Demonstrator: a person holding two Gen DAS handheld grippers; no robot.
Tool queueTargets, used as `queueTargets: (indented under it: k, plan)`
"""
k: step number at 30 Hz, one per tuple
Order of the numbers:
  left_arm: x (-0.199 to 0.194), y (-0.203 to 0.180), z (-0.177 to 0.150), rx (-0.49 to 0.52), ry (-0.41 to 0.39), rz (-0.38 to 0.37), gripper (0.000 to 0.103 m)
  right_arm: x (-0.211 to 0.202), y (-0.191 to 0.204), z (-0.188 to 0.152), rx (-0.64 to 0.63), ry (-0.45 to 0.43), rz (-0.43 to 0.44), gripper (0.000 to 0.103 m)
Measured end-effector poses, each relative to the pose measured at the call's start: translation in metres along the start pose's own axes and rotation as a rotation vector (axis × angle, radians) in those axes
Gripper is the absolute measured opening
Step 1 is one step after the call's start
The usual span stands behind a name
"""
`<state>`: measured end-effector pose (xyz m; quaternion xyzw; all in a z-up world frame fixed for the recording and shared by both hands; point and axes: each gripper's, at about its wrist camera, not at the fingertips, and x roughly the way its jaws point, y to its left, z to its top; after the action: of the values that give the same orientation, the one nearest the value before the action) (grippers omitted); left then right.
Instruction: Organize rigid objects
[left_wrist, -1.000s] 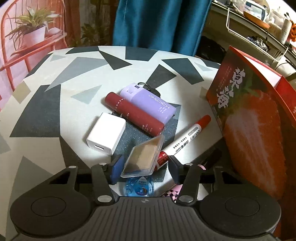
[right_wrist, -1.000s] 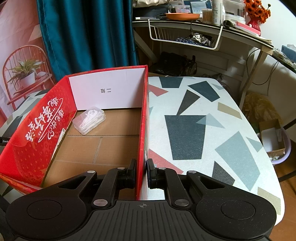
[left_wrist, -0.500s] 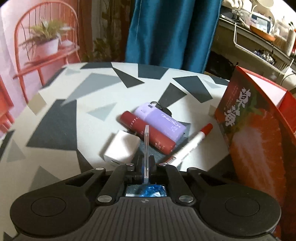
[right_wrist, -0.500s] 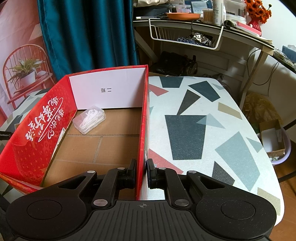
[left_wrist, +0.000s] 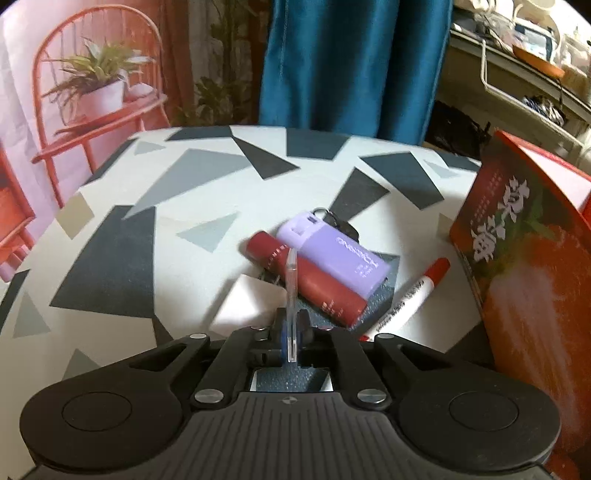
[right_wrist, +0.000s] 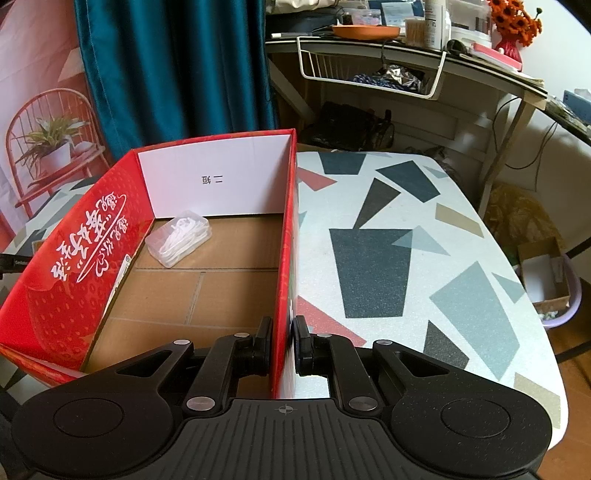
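Holding a floss-pick case (right_wrist: 178, 237), the red box (right_wrist: 55, 295) is pinched by the right gripper (right_wrist: 283, 343).

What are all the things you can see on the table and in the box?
clear case: 1, see-through, held upright on edge in the left tongs
purple block: 1, lilac, mid-table, beside the red tube
red tube: 1, dark red, lying beside the purple block
white cube: 1, white, on the table just ahead of the left tongs
marker: 1, white with red cap, between the tube and the box
box: 1, red strawberry print, open, on the table
floss tub: 1, clear with white picks, far corner inside the box
table: 1, white with grey and dark shapes
left tongs: 1, black, shut on the clear case
right tongs: 1, black, clamped on the box's wall
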<state>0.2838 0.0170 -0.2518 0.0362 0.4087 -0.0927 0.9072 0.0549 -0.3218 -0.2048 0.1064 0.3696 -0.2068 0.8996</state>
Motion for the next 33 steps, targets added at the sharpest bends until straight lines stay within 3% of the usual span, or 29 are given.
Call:
queueTargets:
  k: [12, 24, 33]
  plan:
    - [-0.026, -0.012, 0.019, 0.098, -0.039, -0.016, 0.005, 0.000, -0.003, -0.001, 0.012, -0.006, 0.019, 0.011]
    - [-0.004, -0.010, -0.004, 0.140, 0.091, -0.002, 0.006, 0.000, -0.003, -0.001, 0.017, -0.008, 0.021, 0.011]
    - [0.010, -0.017, -0.002, 0.172, 0.118, 0.029, 0.006, 0.000, -0.003, -0.001, 0.017, -0.006, 0.024, 0.012]
